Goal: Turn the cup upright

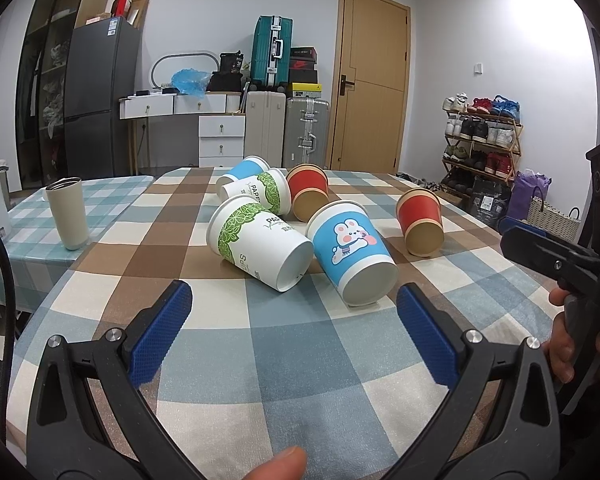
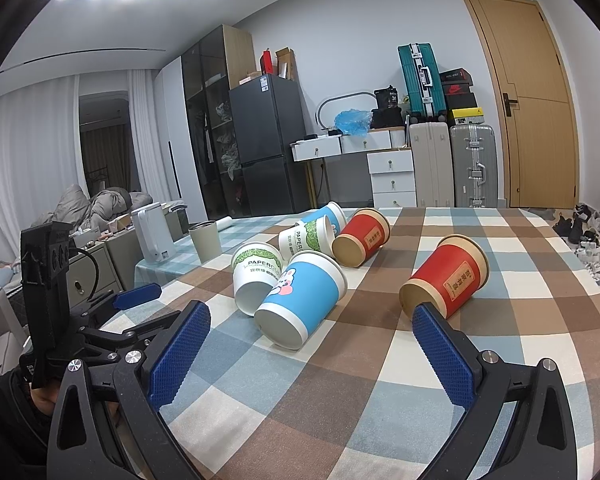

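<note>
Left gripper (image 1: pixel 294 330) and right gripper (image 2: pixel 312 354) are held apart at lower frame; six paper cups (image 1: pixel 260 242) are seen tipped mid-frame on checked tablecloth (image 1: pixel 300 360).

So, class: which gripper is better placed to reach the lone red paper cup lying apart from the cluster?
Right gripper: open, and the red paper cup lies just beyond its right finger.

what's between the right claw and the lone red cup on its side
Nothing: in the right wrist view only bare checked tablecloth separates the open right claw from the red cup.
</note>
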The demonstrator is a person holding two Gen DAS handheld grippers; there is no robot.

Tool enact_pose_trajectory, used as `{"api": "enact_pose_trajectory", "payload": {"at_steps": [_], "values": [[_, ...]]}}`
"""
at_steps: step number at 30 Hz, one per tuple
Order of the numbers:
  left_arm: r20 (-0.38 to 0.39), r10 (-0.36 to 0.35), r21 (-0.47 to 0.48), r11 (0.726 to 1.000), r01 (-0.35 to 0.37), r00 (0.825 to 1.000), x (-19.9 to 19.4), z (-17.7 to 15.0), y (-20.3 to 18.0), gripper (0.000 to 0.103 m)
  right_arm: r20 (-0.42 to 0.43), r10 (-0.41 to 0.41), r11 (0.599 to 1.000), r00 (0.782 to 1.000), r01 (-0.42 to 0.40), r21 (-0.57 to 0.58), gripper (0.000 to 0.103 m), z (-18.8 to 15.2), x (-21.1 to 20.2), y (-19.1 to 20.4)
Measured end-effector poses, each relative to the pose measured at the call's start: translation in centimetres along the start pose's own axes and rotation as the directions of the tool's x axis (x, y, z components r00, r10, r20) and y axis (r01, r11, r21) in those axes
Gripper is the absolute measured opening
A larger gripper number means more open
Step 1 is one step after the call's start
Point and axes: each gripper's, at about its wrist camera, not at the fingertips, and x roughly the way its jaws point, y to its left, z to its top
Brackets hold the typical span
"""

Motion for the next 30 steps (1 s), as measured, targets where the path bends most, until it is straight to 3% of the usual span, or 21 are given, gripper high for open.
{"api": "enact_pose_trajectory", "payload": {"at_steps": [30], "values": [[0.0, 0.0, 0.004, 1.0, 0.0, 1.0, 0.0, 0.0, -0.03, 0.102, 0.0, 0.0, 1.0, 1.0, 0.0, 0.0, 0.103, -0.07, 0.11, -0.11]]}}
